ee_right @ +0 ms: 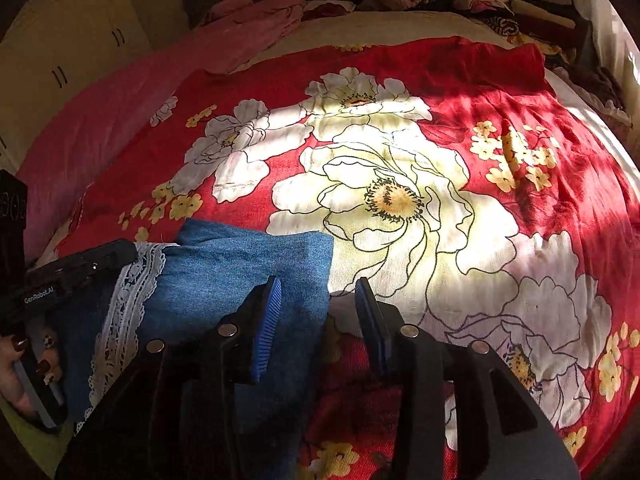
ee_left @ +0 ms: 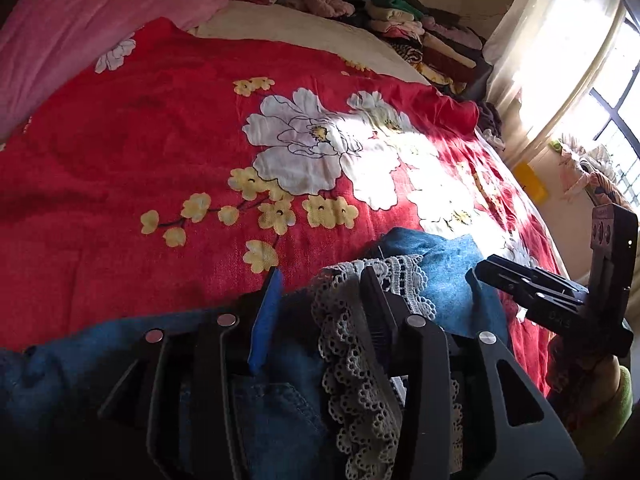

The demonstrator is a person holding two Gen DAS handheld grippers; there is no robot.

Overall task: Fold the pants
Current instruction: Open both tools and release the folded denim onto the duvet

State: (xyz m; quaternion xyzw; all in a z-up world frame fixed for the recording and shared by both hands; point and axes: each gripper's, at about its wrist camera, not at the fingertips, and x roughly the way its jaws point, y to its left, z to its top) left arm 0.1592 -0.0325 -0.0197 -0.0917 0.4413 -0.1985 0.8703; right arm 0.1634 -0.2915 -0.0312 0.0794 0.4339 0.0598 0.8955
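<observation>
Blue denim pants (ee_left: 452, 276) with a white lace trim (ee_left: 352, 360) lie bunched at the near edge of a red floral bedspread (ee_left: 160, 140). My left gripper (ee_left: 320, 276) is open over them. Denim lies between its fingers and the lace drapes over the right finger. In the right wrist view the pants (ee_right: 240, 264) form a folded block with the lace trim (ee_right: 128, 300) on its left. My right gripper (ee_right: 318, 282) is open at the block's right edge, its left finger over denim and its right finger over bedspread (ee_right: 500, 92). A hand (ee_right: 16, 360) holds the left gripper's body (ee_right: 72, 272).
A pink blanket (ee_left: 80, 32) lies along the bed's far left. A pile of folded clothes (ee_left: 420, 36) sits at the far right corner by a curtain (ee_left: 560, 40) and a bright window. A wardrobe (ee_right: 72, 40) stands beyond the bed on the left.
</observation>
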